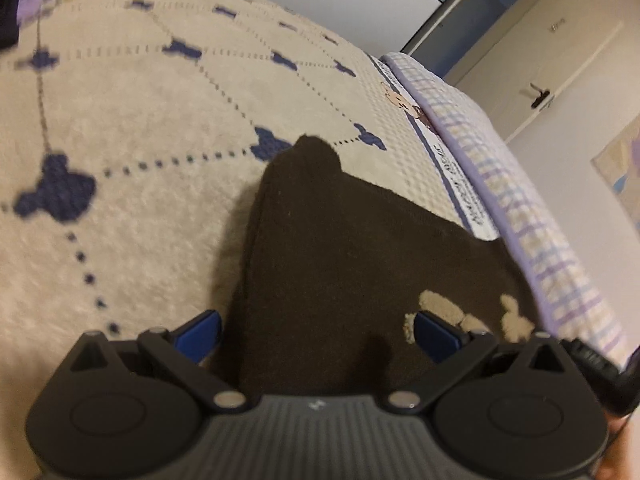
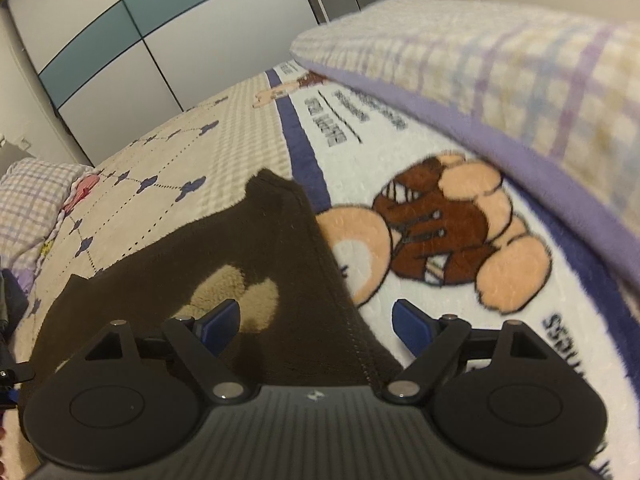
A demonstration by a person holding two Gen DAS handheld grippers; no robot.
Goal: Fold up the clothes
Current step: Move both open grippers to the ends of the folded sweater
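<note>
The brown top [image 1: 360, 248] lies flat on the bed [image 1: 132, 120], near the checked pillow [image 2: 500, 52]. Both the left claw [image 1: 316, 332] and right claw [image 2: 316, 320] are wide apart above it, holding nothing.

Both the left gripper [image 1: 316, 334] and the right gripper [image 2: 316, 322] tilt downward, fingers spread wide, clasping nothing.

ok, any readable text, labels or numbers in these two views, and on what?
Nothing reads cleanly.
Dark lettering on the white blanket border: upside down and blurred, unreadable.
Larger letters on the same border, lower right of the right wrist view: cut off, only fragments.
The border's lettering in the left wrist view: too blurred.
</note>
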